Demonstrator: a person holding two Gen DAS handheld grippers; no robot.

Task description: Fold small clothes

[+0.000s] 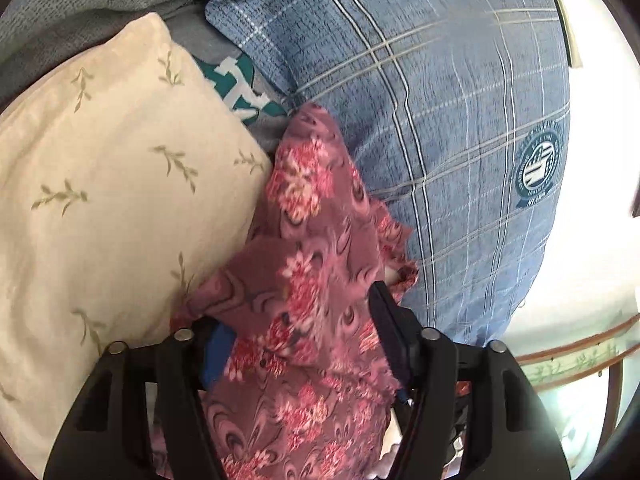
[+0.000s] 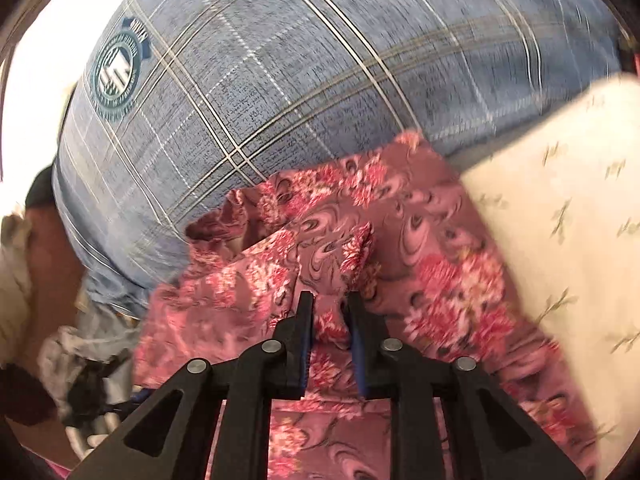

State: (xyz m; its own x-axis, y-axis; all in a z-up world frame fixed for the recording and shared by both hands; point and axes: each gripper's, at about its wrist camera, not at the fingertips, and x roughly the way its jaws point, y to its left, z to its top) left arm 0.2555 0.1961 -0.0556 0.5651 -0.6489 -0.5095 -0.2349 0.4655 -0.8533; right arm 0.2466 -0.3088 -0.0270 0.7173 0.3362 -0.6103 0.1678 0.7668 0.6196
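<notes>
Step in hand, as it reads: gathering and lifting an edge of the floral garment [image 2: 420,248] to start a fold; no finished fold visible yet.

Right gripper [image 2: 329,300]: jaws drawn close with a ridge of the pink floral fabric pinched up between the blue pads. Grasping the garment, near its middle as this view shows it. Frame is motion-blurred, so the exact bite depth is unclear.

Left gripper [image 1: 292,312]: jaws stand partly apart, and the same cloth is draped thick between and over them. The left finger is mostly buried and only its blue pad [image 1: 218,354] shows. Cannot tell whether the pads actually press the cloth or it only hangs across them.

Garment: mauve-pink ground, red and pink flower clusters, dark swirl motifs. Thin, limp, crumpled, with a frayed-looking or ruffled edge on one side. It lies bunched in the gap between the cream pillow [image 1: 104,184] with the green sprig print and the blue plaid pillow [image 1: 440,100] with the round badge, touching both.

Next move, by judgement: confirm the left grip, then pull the two holds apart to flatten the cloth before doubling it over. Risk is a slack layer slipping out or the fold bunching against the pillows.

Farther back: grey garment [image 1: 224,52] with teal lettering behind the pillows.
</notes>
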